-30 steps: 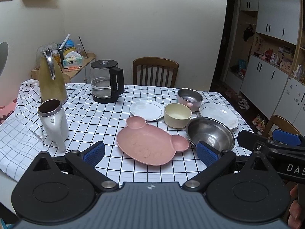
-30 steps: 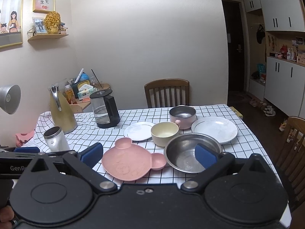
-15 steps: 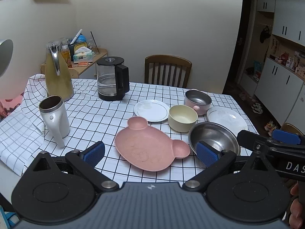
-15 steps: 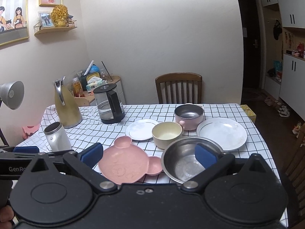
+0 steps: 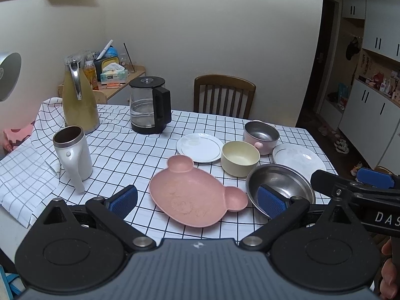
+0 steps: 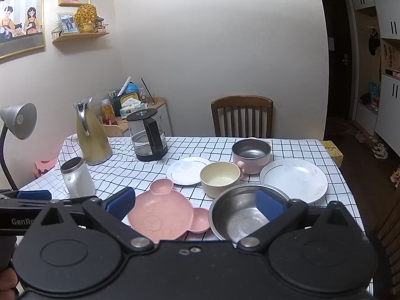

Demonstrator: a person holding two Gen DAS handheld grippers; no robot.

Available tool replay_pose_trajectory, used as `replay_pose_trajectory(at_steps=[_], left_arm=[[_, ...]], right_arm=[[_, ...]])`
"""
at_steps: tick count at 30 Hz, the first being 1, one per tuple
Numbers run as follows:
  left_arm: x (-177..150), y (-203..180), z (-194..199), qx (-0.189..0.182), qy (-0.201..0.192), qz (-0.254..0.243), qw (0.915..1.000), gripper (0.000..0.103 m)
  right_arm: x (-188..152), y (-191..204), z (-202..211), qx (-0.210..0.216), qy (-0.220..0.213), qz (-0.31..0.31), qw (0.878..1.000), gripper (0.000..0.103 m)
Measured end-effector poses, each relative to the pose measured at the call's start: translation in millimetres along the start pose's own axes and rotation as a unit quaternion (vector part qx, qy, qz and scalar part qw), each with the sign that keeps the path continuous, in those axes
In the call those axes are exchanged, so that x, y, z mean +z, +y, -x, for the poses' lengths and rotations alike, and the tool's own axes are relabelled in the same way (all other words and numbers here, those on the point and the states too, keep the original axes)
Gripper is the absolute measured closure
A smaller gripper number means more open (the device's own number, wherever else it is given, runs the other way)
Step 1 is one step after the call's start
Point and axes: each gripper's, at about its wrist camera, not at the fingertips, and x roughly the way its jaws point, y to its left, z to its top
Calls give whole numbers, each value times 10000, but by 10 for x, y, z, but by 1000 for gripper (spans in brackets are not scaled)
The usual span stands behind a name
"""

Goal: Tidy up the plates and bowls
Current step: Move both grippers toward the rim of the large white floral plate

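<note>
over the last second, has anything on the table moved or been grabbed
Nothing grabbed or shifted. Only the cameras' viewpoints moved slightly, so both grippers did. The left gripper and right gripper stay open and empty. The pink bear plate, steel bowl and cream bowl sit where they were.

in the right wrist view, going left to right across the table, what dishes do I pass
pink bear plate → small white plate → cream bowl → steel bowl → large white plate. The pink pot behind overlaps several, so it is left out.
</note>
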Motion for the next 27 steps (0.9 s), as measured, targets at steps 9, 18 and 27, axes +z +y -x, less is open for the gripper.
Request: replay_pose_trajectory(at_steps=[9, 18, 27], left_arm=[[125, -286, -265, -374, 57, -328, 9987, 0], [379, -886, -878, -735, 383, -650, 9944, 1], [613, -1506, -1640, -851, 927, -870, 9882, 0]], right_arm=[[39, -166, -18, -295, 6, -64, 9995, 0], [158, -748, -250, -741, 134, -132, 9971, 0], [304, -1428, -735, -955, 514, -180, 9939, 1]])
